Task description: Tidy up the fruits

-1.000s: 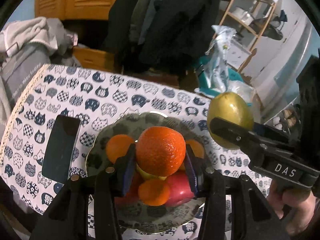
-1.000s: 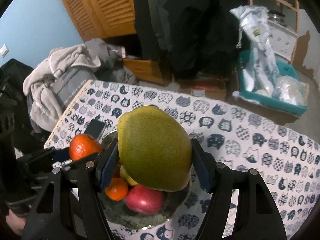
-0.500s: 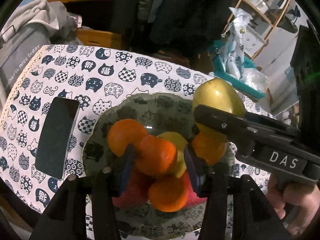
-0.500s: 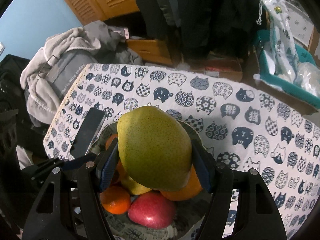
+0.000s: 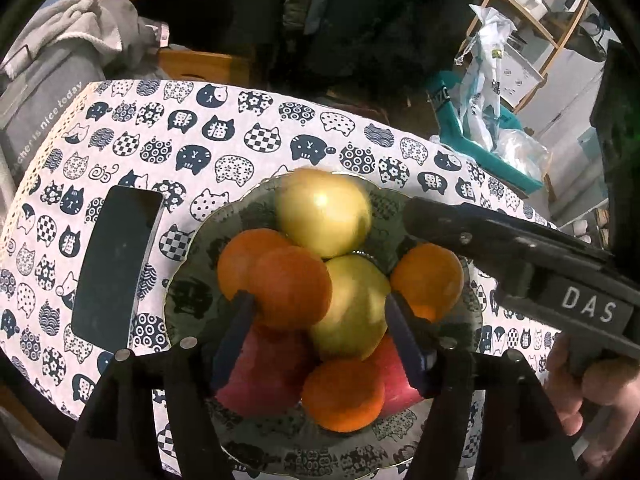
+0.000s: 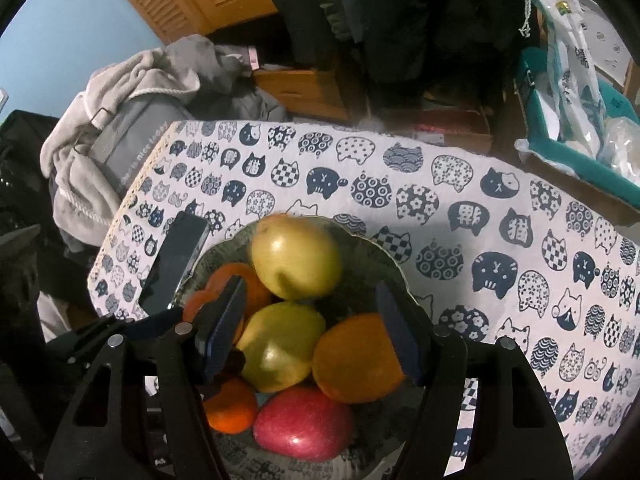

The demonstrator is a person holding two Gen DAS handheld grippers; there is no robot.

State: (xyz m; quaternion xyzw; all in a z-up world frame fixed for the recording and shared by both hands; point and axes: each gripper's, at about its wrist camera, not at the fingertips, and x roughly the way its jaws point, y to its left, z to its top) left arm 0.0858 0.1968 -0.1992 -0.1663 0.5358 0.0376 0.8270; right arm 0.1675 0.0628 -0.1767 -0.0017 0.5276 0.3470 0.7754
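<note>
A dark patterned plate [image 5: 188, 296] on the cat-print cloth holds a pile of fruit. My left gripper [image 5: 320, 340] hovers over the pile with its jaws opening. The orange [image 5: 288, 288] it carried rests on the pile just past its left finger, and no pad presses on it. My right gripper [image 6: 312, 332] stands open above a yellow fruit [image 6: 280, 344] and an orange [image 6: 356, 360]. The green pear [image 6: 296, 256] lies free at the plate's far side, beyond the fingertips. A red apple [image 6: 304, 424] sits at the near rim.
A dark phone [image 5: 116, 264] lies on the cloth just left of the plate. The table's far edge drops to a grey clothes heap [image 6: 120, 120] and a teal bin [image 6: 560, 148]. A person's hand [image 5: 592, 392] holds the right gripper at lower right.
Both grippers came down over the plate. The left let go of the orange onto the pile. The pear left the right jaws and now lies in the plate.
</note>
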